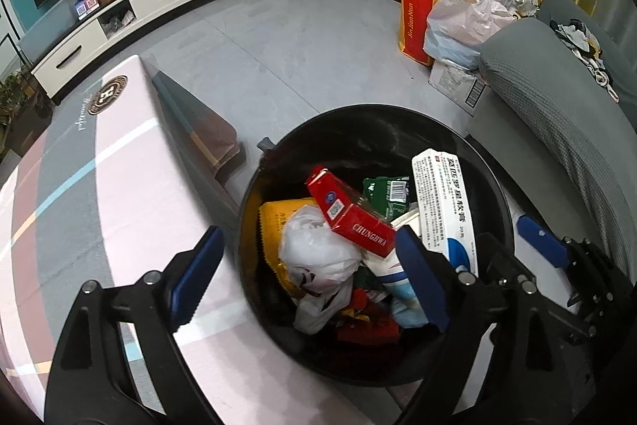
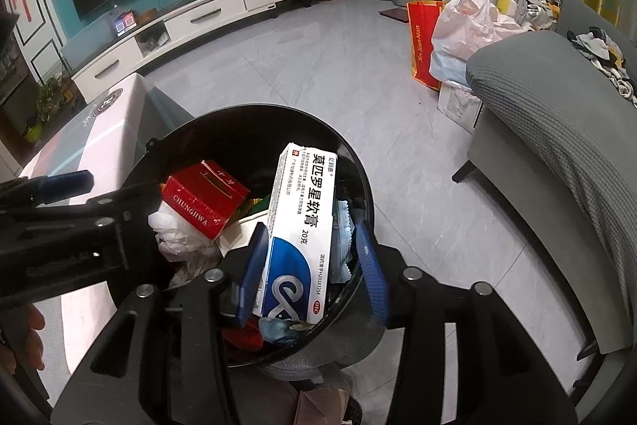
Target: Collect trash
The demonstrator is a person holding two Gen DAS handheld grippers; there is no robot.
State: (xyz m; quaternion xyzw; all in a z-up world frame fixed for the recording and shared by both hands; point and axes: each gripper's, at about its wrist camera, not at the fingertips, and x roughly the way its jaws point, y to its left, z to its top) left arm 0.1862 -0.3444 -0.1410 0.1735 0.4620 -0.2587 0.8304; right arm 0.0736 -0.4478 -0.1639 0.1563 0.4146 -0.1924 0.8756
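One black trash bin (image 1: 493, 186), beside the pink-clothed bench (image 1: 99, 186), filled with a red cigarette pack (image 1: 350, 214), crumpled white bag (image 1: 318, 249), green wrapper (image 1: 388, 190) and white ointment box (image 2: 302, 222). Left claw (image 1: 314, 277): spread wide above the bin, nothing held. Right claw (image 2: 310, 273): partly open around the ointment box, left pad (image 2: 251, 273) touching it, right pad clear.
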